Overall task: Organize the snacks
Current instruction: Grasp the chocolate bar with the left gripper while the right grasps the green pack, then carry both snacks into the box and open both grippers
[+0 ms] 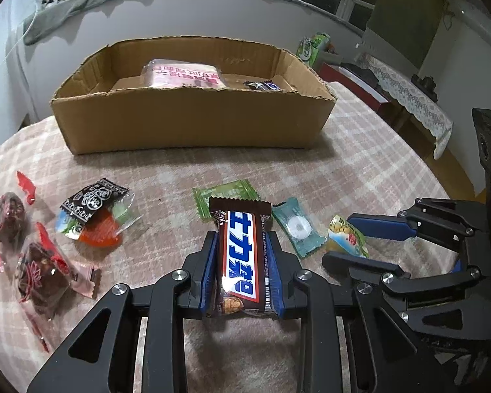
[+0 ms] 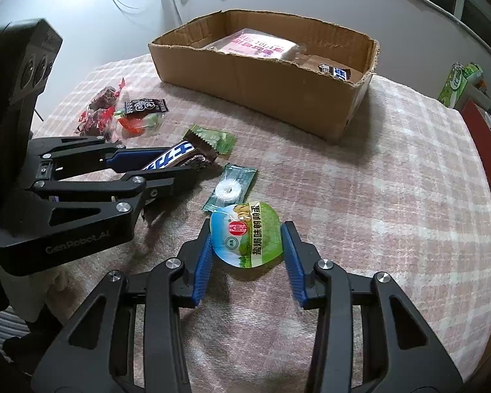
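Between the left gripper [image 1: 240, 262] fingers the chocolate bar [image 1: 242, 255] is lying lengthwise, its long axis running toward the cardboard box [image 1: 193, 124] ahead (pads are pressing its sides). Beside it, the right gripper [image 2: 248, 258] is straddling the round egg packet [image 2: 245, 235], its right pad not touching.

Two brown chocolate bars were in view: one on the checked cloth [image 1: 242, 255], one in the cardboard box [image 1: 193, 121]. The single box also held one pink packet [image 1: 185, 77]. There were two red-twisted dark sweets [image 1: 8, 216], one green sachet [image 1: 227, 193], one teal mint [image 1: 296, 227], and one round-lidded egg pack [image 2: 245, 234].
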Demonstrator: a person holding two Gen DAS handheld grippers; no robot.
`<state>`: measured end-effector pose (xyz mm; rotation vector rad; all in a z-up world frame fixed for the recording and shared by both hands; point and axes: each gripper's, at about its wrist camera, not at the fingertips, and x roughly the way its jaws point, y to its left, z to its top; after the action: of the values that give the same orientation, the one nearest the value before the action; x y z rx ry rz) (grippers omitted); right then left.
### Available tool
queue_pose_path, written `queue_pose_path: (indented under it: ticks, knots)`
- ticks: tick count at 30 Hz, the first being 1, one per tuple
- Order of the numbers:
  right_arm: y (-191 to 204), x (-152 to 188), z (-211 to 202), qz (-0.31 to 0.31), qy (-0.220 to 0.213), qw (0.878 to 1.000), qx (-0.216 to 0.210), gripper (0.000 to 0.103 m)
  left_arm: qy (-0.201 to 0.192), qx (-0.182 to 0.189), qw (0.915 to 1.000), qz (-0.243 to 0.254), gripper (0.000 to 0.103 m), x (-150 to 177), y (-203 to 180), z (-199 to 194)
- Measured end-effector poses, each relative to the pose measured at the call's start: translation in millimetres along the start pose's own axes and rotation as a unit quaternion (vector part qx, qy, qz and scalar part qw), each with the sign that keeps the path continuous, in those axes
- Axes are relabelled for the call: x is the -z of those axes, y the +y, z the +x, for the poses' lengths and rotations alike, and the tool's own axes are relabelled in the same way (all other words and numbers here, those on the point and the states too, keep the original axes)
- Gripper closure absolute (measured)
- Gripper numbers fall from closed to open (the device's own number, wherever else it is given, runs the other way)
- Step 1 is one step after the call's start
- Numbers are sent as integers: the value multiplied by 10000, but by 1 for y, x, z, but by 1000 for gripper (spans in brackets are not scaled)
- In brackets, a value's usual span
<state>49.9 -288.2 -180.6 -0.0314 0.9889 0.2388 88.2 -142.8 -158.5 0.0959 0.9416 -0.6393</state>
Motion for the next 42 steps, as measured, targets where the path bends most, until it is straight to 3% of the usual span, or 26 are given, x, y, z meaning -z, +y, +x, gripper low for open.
queue_pose_path:
  ticks: [17,31,42]
  knots:
    - [0,-23,-38,-90,-461,9989,49,61,-533,37,9980,-327,77,-21,21,-42]
    - [-22,-90,-66,-133,-1027,9940,360,61,-1067,-317,9927,-456,77,-75,57,-63]
    - [-51,-141,-39,20,-1013,9940,404,61,-1085,-476,9916,-515,77,-114,80,-44]
